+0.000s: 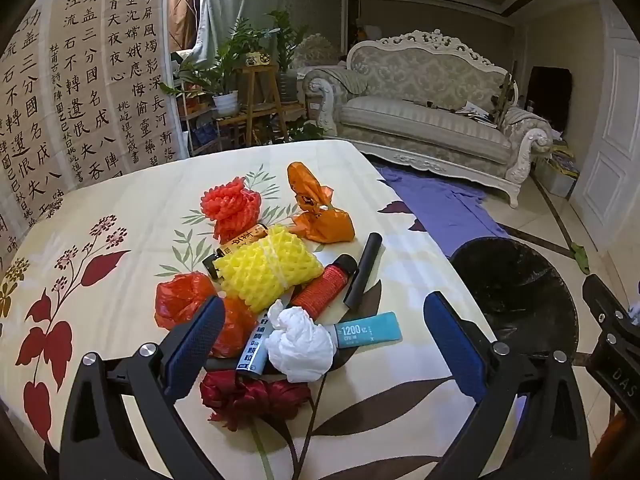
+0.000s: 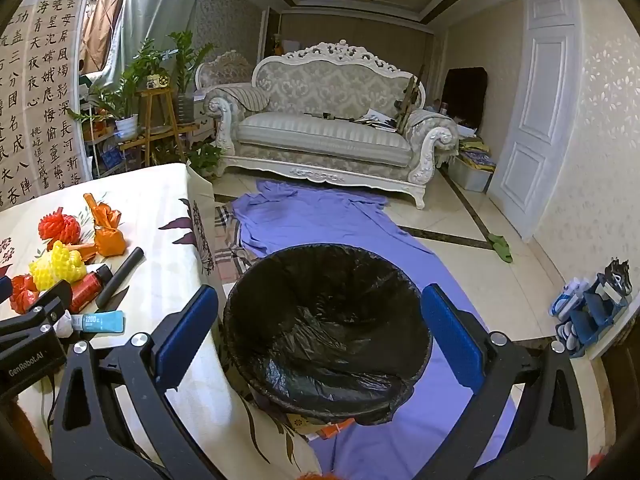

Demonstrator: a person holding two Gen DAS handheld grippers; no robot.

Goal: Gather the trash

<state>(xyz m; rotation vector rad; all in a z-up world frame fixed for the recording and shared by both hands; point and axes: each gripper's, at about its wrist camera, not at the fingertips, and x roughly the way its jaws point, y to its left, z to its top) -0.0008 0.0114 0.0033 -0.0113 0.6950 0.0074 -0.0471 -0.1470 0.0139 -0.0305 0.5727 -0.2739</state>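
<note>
We judge the task barely begun. The black-lined round bin (image 2: 326, 332) on the floor just off the surface's right edge looks empty; we see only liner inside. The litter sits heaped near that edge of the floral-cloth surface (image 1: 120, 208): crumpled white tissue (image 1: 298, 344), yellow foam fruit net (image 1: 268, 268), red foam net (image 1: 230, 206), orange plastic bag (image 1: 320, 210), teal tube (image 1: 370, 328), black cylinder (image 1: 364, 270). Left gripper (image 1: 324, 344) hangs over the tissue, fingers fully spread, holding nothing. Right gripper (image 2: 320, 340) hangs over the bin, equally wide, empty. Everything remains to collect.
</note>
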